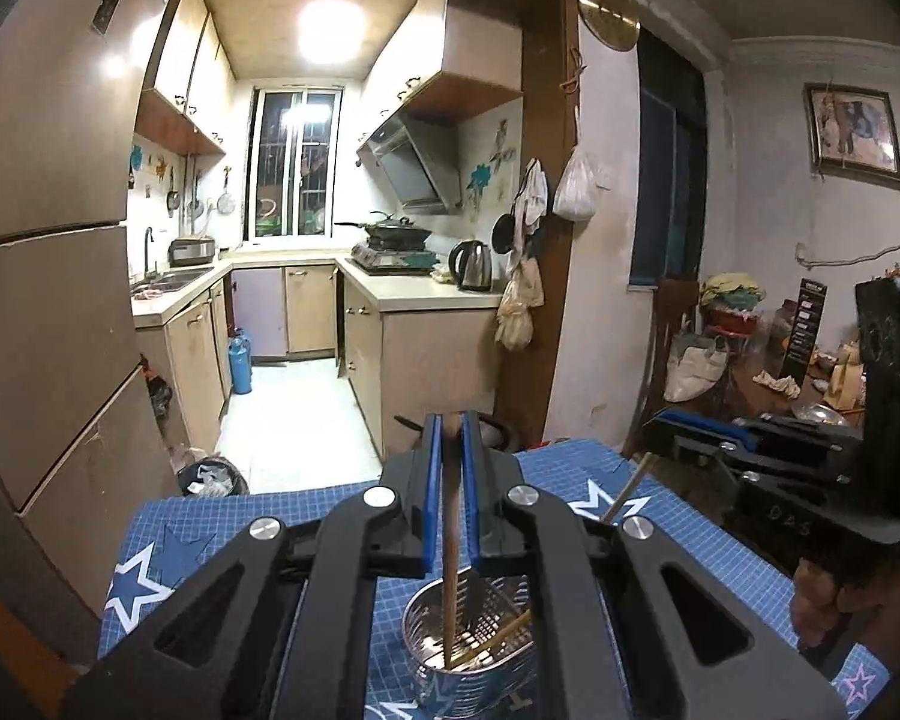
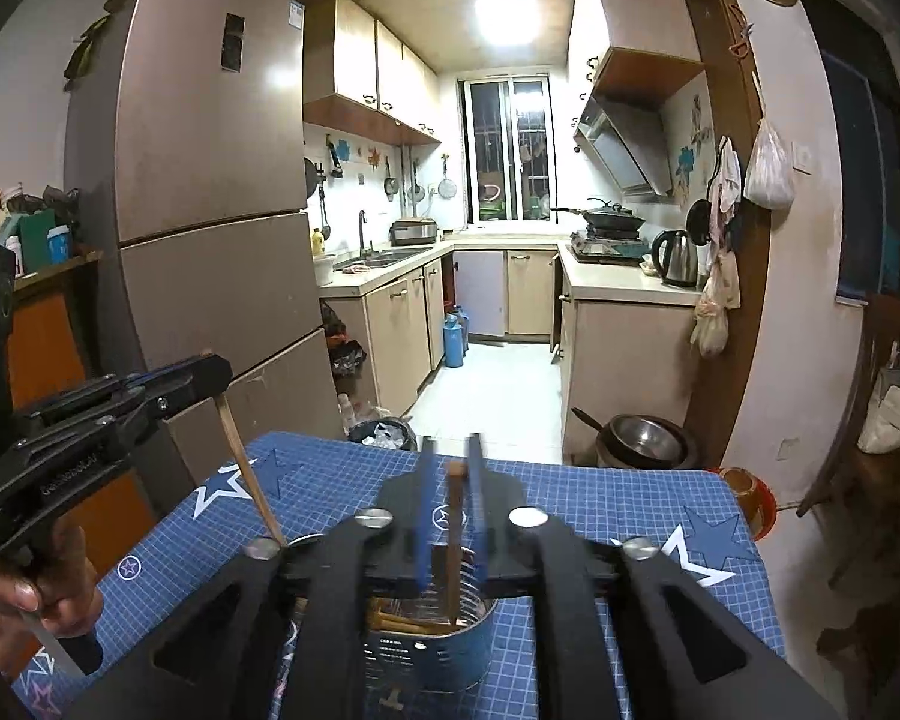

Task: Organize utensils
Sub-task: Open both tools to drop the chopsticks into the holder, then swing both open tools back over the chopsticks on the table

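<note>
A slotted metal utensil holder stands on the blue star-patterned mat. My left gripper is shut on a wooden chopstick whose lower end is inside the holder. Another chopstick lies slanted in the holder. In the right wrist view, my right gripper has its blue fingers slightly apart around a second upright chopstick standing in the holder. The left gripper shows at left with its chopstick angling down toward the holder.
The mat covers a small table. A fridge stands to the left, a kitchen beyond. A bin and metal pots sit on the floor past the table's far edge. A cluttered side table is at right.
</note>
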